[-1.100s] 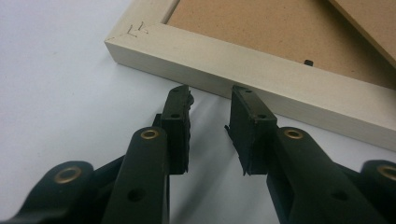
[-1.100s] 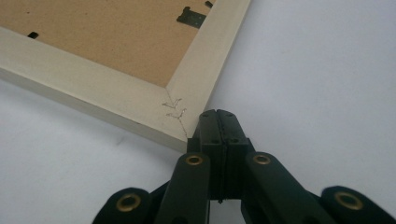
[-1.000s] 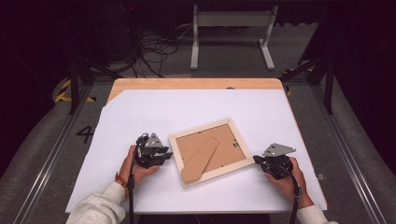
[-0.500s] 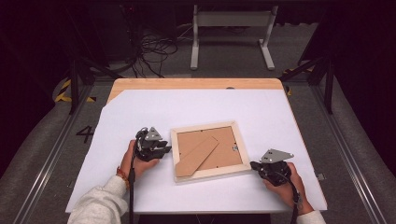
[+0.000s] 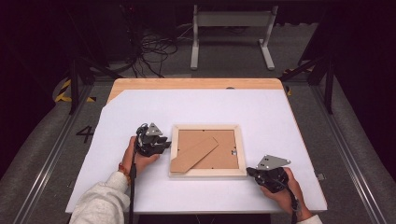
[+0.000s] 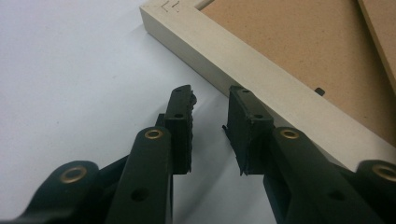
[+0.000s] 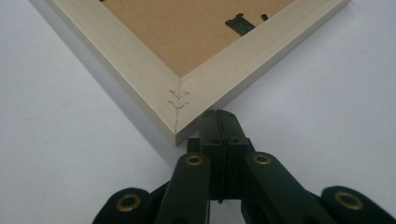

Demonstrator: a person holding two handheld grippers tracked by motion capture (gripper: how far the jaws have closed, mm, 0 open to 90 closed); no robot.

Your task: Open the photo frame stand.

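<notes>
Pale wood makes the picture frame, which lies face down near the front edge of the white table, its brown backing board and stand flap turned up. A second ago the frame sat turned at an angle; now its sides run parallel to the table edges. I judge the squaring is nearly finished. The left gripper is at the frame's left side; in the left gripper view its jaws stand narrowly apart with nothing between them, one against the wood. The right gripper has its jaws pressed together and empty, touching the frame's front right corner.
</notes>
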